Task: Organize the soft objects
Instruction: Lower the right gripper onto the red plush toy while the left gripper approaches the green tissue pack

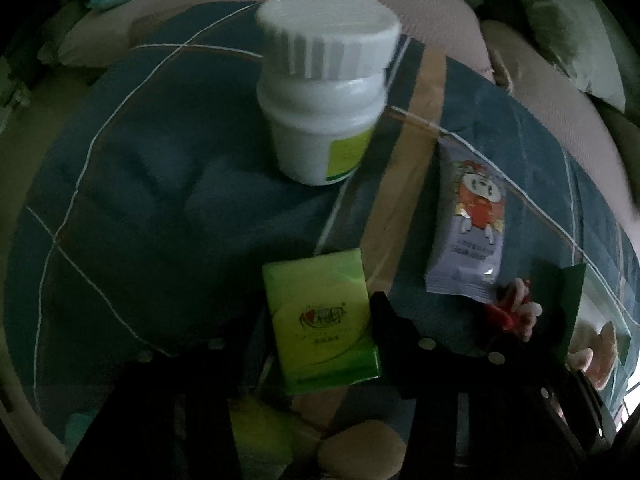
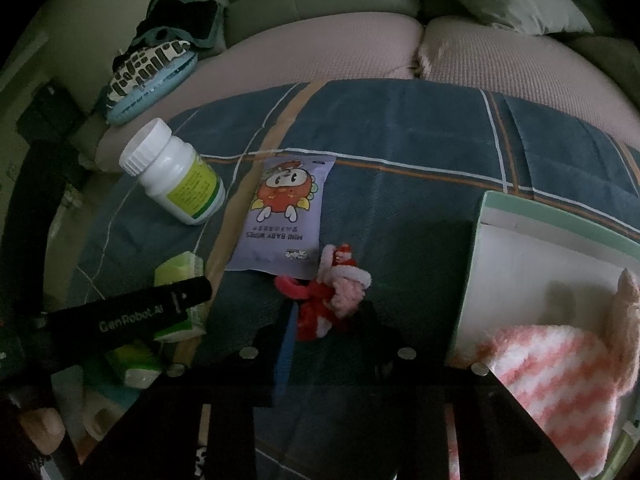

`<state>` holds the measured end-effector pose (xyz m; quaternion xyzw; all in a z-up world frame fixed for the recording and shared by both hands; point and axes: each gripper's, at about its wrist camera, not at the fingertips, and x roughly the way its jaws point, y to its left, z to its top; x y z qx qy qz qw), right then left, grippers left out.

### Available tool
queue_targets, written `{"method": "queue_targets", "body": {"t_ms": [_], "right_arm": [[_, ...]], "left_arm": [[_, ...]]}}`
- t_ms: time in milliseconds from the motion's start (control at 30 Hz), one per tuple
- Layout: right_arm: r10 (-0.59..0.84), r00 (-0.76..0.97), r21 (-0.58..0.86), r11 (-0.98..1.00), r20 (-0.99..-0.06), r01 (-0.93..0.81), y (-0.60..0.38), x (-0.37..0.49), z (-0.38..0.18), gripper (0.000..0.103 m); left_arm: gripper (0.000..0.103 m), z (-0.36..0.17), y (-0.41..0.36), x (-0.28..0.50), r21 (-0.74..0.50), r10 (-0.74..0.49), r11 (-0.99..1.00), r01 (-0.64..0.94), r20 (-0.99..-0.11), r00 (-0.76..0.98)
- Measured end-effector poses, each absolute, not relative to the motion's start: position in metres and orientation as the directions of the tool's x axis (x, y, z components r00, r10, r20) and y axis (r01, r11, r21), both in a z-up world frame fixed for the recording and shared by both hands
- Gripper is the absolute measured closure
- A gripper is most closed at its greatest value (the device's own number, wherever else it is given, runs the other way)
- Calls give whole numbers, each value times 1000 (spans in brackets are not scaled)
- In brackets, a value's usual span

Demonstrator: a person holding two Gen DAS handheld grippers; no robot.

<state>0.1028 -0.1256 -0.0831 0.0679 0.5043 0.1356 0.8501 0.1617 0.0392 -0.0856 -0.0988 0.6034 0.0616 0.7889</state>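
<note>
The red and pink plush toy (image 2: pixel 334 294) lies at the centre of the right wrist view, between the fingers of the right gripper (image 2: pixel 326 326), whose fingers stand apart on either side of it; whether they touch it cannot be told. Just above it, touching its top edge, lies the purple baby wipes pack (image 2: pixel 284 216). In the left wrist view the green tissue pack (image 1: pixel 322 326) sits in the lower middle between the spread fingers of the left gripper (image 1: pixel 300 344), with the right-hand finger close against its edge; contact cannot be told. The same toy (image 1: pixel 514 312) shows at the lower right there, below the wipes pack (image 1: pixel 470 232). A white bottle (image 1: pixel 324 92) with a ribbed cap stands tilted at the upper centre of that view, and leans at the left in the right wrist view (image 2: pixel 172 172). At the right edge of the right wrist view an open box (image 2: pixel 560 220) holds a pink and white striped cloth (image 2: pixel 556 372). All of it lies on a dark blue plaid blanket (image 2: pixel 400 132) spread over a sofa (image 2: pixel 320 52).
</note>
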Motion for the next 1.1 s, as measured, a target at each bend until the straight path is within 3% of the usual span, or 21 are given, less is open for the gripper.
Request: {"method": "queue_targets", "body": {"t_ms": [333, 400, 1000, 1100], "right_arm": [[305, 467, 257, 952, -830, -165, -129, 100, -78, 77], [309, 468, 263, 951, -828, -163, -131, 100, -78, 97], [319, 458, 271, 948, -830, -168, -133, 101, -76, 93], [327, 460, 274, 945, -825, -180, -130, 101, -74, 71]], "left_arm": [[52, -71, 30, 157, -96, -34, 975, -200, -955, 295], [52, -66, 34, 157, -101, -38, 975, -197, -953, 301], [52, -59, 36, 154, -113, -43, 973, -200, -946, 322], [52, -58, 39, 151, -120, -50, 972, -204, -945, 322]]}}
